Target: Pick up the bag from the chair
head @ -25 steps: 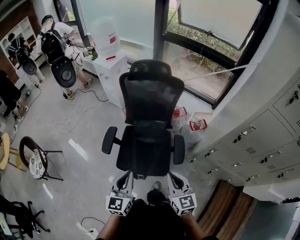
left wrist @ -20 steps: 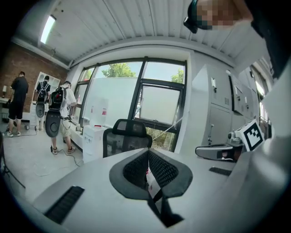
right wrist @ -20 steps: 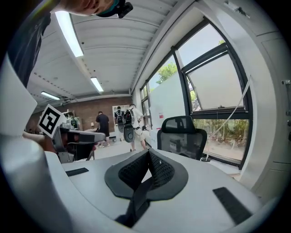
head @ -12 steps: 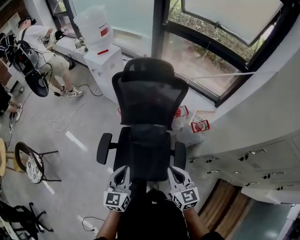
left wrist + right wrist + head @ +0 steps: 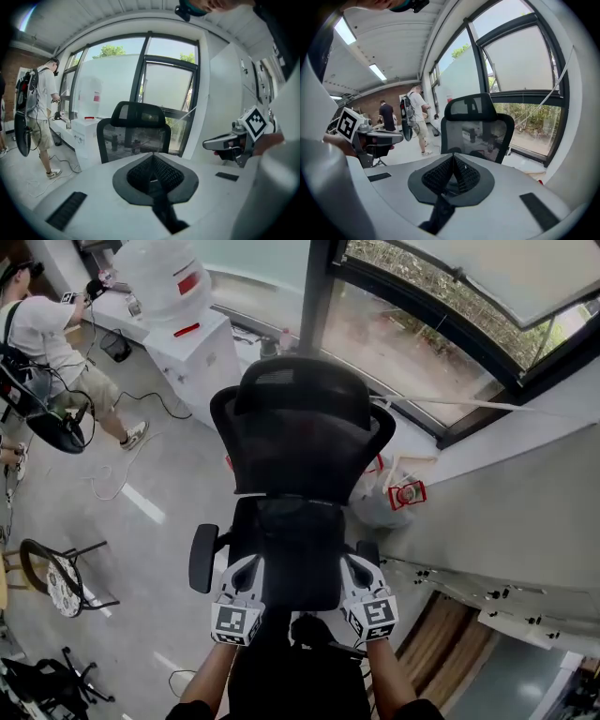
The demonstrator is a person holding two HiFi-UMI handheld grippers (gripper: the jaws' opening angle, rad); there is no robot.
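Observation:
A black mesh office chair [image 5: 298, 442] faces me in the head view, its seat [image 5: 286, 554] just ahead of both grippers. A dark shape lies on the seat; I cannot tell it apart from the black cushion as a bag. My left gripper [image 5: 247, 565] is at the seat's front left edge, shut and empty. At the front right edge my right gripper [image 5: 354, 565] is also shut with nothing in it. The chair back [image 5: 133, 136] fills the left gripper view beyond the left gripper [image 5: 152, 157]. In the right gripper view the right gripper [image 5: 453, 158] points at the chair back [image 5: 478, 129].
White plastic bags with red print [image 5: 389, 495] lie on the floor right of the chair, under the window. A white water dispenser [image 5: 178, 310] stands at the back left, a person [image 5: 42, 334] beside it. Grey lockers [image 5: 506, 568] line the right. A small chair [image 5: 58, 573] stands left.
Both grippers have moved forward and down together, from short of the chair to the front edge of its seat. The chair now sits closer and larger in the head view.

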